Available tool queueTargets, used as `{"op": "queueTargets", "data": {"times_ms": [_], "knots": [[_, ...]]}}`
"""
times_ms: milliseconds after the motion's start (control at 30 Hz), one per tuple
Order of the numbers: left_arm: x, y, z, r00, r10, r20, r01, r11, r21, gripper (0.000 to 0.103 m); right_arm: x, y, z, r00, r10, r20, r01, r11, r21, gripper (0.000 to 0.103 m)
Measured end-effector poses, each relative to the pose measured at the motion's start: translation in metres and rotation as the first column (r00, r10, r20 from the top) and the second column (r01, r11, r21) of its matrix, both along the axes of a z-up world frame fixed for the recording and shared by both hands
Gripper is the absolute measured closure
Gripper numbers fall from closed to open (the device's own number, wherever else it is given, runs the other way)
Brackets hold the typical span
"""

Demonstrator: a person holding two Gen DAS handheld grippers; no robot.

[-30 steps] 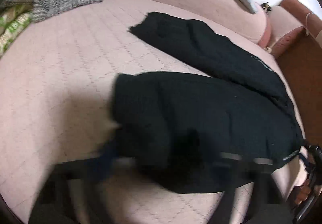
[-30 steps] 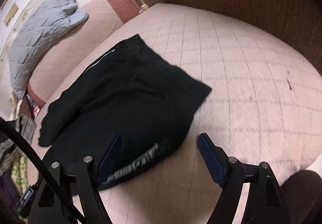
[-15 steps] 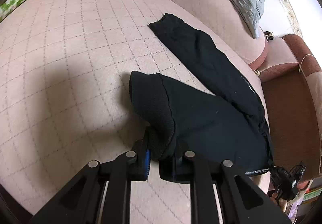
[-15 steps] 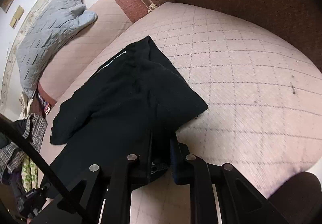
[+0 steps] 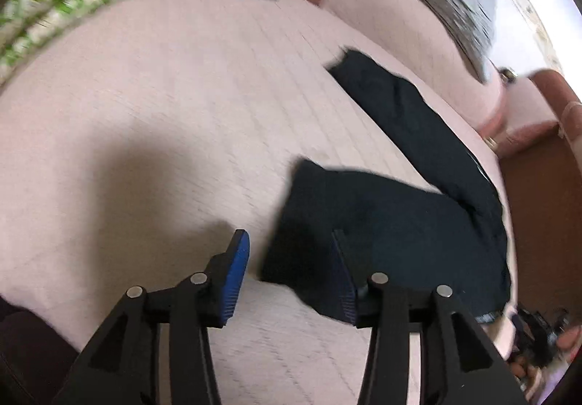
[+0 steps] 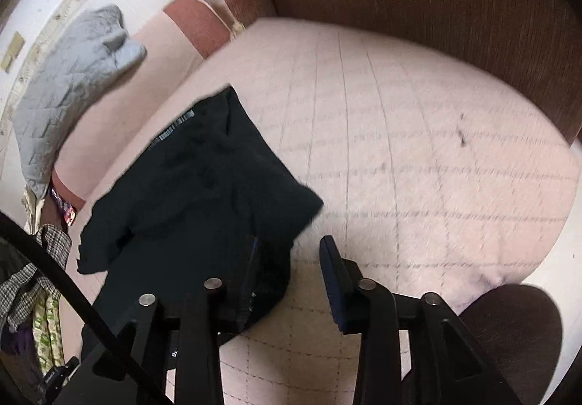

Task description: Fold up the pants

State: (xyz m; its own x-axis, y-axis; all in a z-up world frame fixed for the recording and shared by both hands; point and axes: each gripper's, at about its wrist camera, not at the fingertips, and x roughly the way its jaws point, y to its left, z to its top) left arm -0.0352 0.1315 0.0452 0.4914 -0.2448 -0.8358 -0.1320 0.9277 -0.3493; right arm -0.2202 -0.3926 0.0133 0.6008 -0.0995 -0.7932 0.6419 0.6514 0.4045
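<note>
Black pants [image 5: 393,223], one pair; two grippers opening.

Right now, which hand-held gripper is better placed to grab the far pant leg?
Left hand-held gripper: its view shows that leg stretched ahead. The right faces the folded end. Both jaws are opening.

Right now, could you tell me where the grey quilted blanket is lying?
The grey quilted blanket drapes over the pink sofa back, upper left in the right wrist view, beyond the black pants.

Right claw [image 6: 289,277] opening above black pants [image 6: 203,186] (part-folded) on pink quilted sofa [image 6: 418,168]; nothing gripped.
</note>
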Motion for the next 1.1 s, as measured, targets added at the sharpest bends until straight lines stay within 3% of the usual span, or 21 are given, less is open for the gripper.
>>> {"op": "queueTargets", "data": {"times_ms": [67,167,300,600,700,767,867,1100], "knots": [[0.000,0.007,0.005,0.999,0.037,0.023,-0.038,0.999,0.020,0.057,-0.001,0.004,0.008,1.000,0.011,0.017,-0.010,0.999,-0.031,0.055],[0.001,0.008,0.004,0.999,0.048,0.015,-0.048,0.998,0.030,0.050,0.004,0.017,0.014,0.998,0.059,0.030,-0.057,0.996,-0.062,0.054],[0.001,-0.013,0.000,1.000,-0.017,0.001,0.017,0.995,0.095,0.049,0.013,0.036,0.011,0.991,0.131,0.026,-0.129,0.990,-0.059,0.049],[-0.005,-0.053,0.023,0.990,-0.123,0.068,0.104,0.968,0.230,0.035,0.034,0.067,0.008,0.968,0.250,-0.008,-0.249,0.962,-0.108,0.037],[0.002,-0.059,0.031,0.985,-0.153,0.075,0.137,0.972,0.191,0.033,0.048,0.075,0.009,0.951,0.308,-0.022,-0.309,0.944,-0.114,0.036],[0.014,-0.060,0.034,0.983,-0.173,0.066,0.164,0.978,0.129,0.032,0.063,0.080,0.013,0.920,0.391,-0.028,-0.391,0.914,-0.104,0.028],[0.043,-0.062,0.038,0.979,-0.200,0.031,0.198,0.978,0.059,0.032,0.092,0.083,0.021,0.874,0.484,-0.053,-0.487,0.868,-0.095,0.028],[0.142,-0.079,0.051,0.966,-0.252,0.058,0.246,0.965,0.095,0.024,0.176,0.066,0.036,0.819,0.562,-0.120,-0.574,0.799,-0.179,0.028]]}}
